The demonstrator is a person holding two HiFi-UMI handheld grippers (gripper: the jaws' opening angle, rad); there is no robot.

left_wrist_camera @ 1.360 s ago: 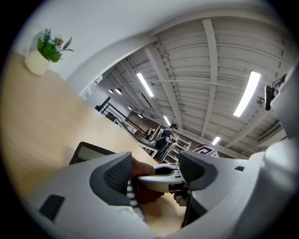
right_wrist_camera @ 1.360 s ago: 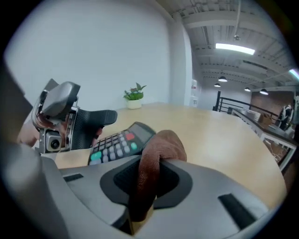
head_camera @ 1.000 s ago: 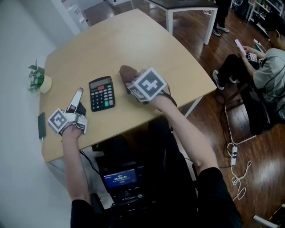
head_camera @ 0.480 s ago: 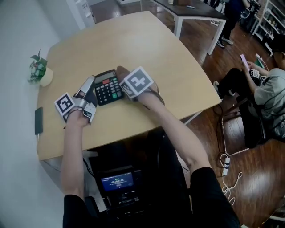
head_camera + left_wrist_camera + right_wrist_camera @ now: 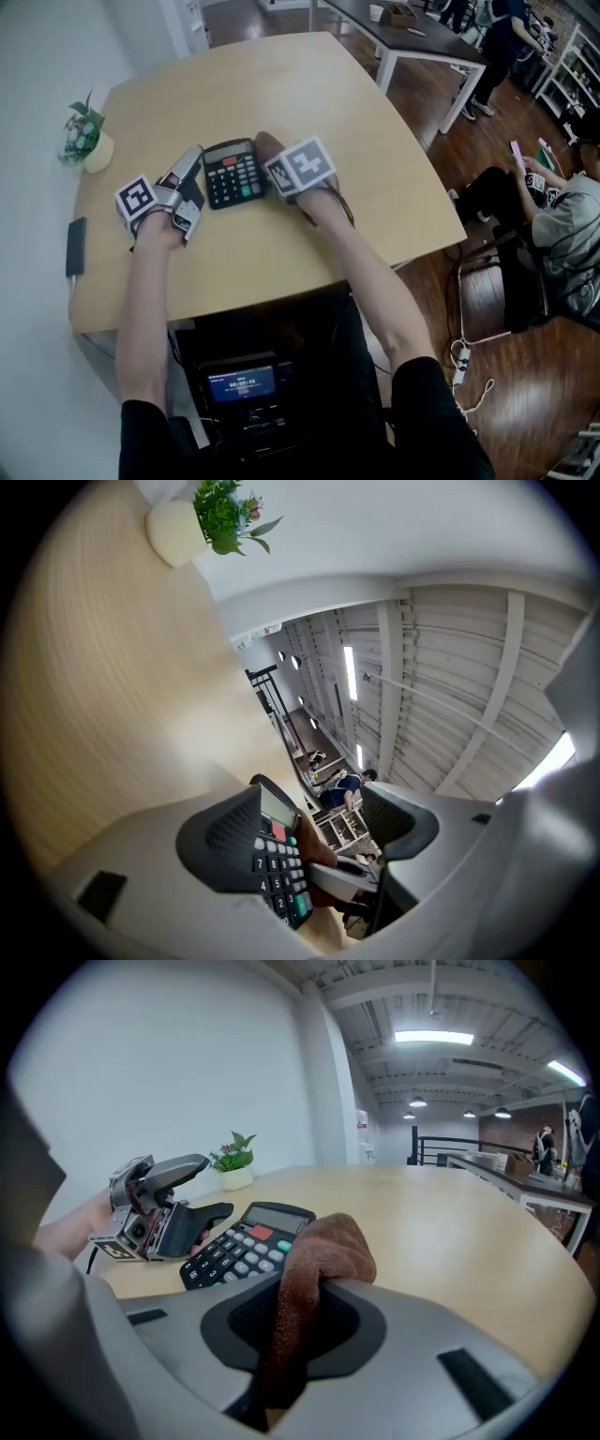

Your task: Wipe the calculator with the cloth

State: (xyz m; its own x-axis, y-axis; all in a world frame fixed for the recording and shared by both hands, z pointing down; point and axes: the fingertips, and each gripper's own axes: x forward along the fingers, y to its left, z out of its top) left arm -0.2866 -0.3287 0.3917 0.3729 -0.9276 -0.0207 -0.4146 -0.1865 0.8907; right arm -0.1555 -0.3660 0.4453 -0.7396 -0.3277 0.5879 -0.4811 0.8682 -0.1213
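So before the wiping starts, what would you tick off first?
1. Cloth gripped: ok. The right claw is shut on the brown cloth.
2. Calculator flat and keys up on the table: ok.
3. Calculator held steady: cannot tell. The left claw is open at the calculator's left edge, not clamped on it.
4. Cloth touching the calculator: cannot tell. It sits right at the calculator's right edge.
5. Room to wipe: ok. The potted plant stands well off, near the table's left edge.
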